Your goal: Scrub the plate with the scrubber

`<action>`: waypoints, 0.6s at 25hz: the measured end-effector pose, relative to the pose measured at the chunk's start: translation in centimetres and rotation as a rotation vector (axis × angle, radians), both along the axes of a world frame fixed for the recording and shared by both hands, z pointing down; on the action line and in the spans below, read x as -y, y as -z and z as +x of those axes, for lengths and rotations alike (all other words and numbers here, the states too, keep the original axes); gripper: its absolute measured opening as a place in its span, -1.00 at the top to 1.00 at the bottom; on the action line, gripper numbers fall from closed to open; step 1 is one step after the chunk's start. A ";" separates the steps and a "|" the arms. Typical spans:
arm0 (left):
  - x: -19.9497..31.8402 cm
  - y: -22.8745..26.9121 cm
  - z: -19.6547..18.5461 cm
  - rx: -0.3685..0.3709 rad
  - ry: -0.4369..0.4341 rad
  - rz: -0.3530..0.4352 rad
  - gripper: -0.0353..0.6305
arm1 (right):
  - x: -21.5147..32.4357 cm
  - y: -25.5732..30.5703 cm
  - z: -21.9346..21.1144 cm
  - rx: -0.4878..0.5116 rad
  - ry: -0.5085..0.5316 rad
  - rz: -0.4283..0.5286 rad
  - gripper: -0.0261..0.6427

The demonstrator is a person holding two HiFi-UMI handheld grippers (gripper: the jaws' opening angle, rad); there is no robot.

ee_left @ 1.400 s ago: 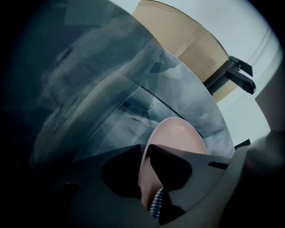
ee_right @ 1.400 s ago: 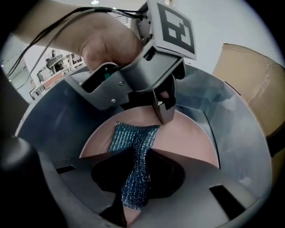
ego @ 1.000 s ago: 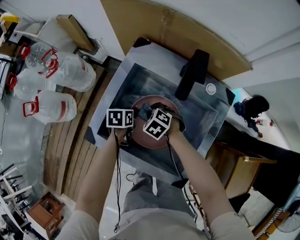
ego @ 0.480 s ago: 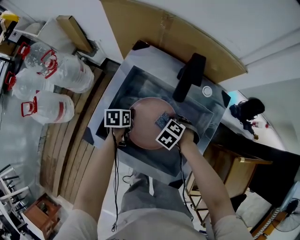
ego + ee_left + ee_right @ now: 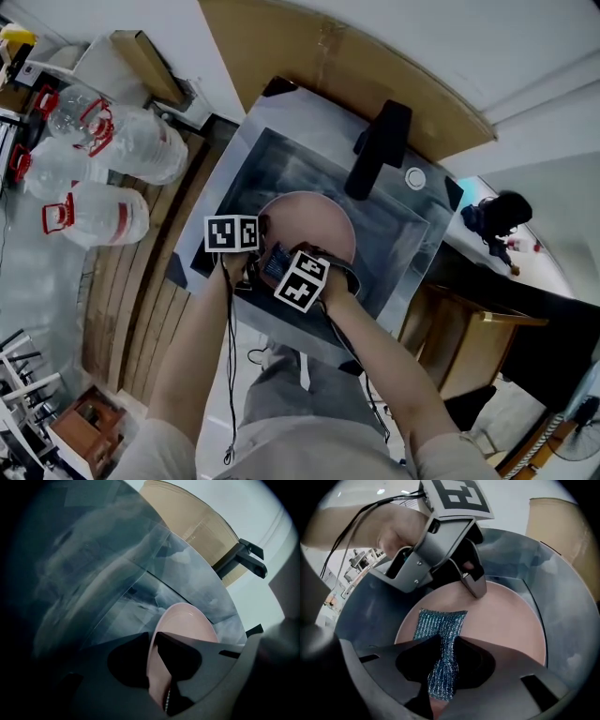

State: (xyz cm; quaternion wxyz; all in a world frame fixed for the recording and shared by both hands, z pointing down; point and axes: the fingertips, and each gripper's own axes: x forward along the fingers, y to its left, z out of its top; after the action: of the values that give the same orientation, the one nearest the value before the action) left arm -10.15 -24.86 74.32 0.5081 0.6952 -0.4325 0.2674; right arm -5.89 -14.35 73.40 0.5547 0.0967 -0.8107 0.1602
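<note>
Right tool [image 5: 443,641] clamped on the scrubber [image 5: 440,620], I press its mesh to the pink plate [image 5: 506,620] near the front edge of the sink [image 5: 291,164], left tool [image 5: 153,637] pinching the rim. Scrubbing looks under way; next, a firm stroke across the bare far side.

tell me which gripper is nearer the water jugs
Left. The left gripper grips the plate rim nearest the water jugs; the right gripper, holding the scrubber, sits beyond it.
</note>
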 end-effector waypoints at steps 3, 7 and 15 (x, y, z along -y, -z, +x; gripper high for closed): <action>0.0 0.0 0.1 -0.001 -0.002 0.002 0.68 | 1.9 -0.2 -0.4 -0.021 0.066 0.021 0.56; 0.0 0.0 -0.2 0.001 -0.005 0.004 0.68 | 4.0 -0.3 -0.5 -0.052 0.124 0.037 0.55; 0.0 0.0 -0.1 -0.003 -0.002 0.001 0.68 | 11.5 -0.1 5.1 -0.122 -0.100 0.225 0.56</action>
State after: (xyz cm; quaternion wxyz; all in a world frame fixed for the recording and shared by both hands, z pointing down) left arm -10.21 -24.83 74.28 0.5080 0.6963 -0.4312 0.2668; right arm -0.81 -25.82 73.51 0.5799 0.2082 -0.7825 0.0897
